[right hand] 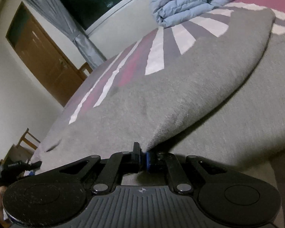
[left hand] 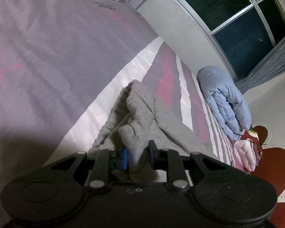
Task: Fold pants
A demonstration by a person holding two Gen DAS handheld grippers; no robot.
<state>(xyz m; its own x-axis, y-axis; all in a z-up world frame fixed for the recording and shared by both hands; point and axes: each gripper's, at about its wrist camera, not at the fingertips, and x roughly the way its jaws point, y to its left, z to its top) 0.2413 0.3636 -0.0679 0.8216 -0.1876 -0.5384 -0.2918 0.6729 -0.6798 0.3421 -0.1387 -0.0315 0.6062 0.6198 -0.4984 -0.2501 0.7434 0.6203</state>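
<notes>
The grey fleece pants (left hand: 142,114) lie bunched on the striped bedsheet (left hand: 108,112) in the left wrist view. My left gripper (left hand: 137,156) is shut on a fold of the pants, with cloth pinched between its blue pads. In the right wrist view the pants (right hand: 180,95) spread wide over the bed, with one layer lifted over another. My right gripper (right hand: 143,158) is shut on an edge of that lifted layer. The left gripper also shows in the right wrist view (right hand: 15,168) at the far left.
A folded light-blue down quilt (left hand: 224,100) lies at the bed's far side, also in the right wrist view (right hand: 190,1). Pink and red cloth (left hand: 247,148) lies beside it. A big pale pillow or duvet (left hand: 47,57) fills the left. A wooden door (right hand: 41,57), chairs and a window stand beyond.
</notes>
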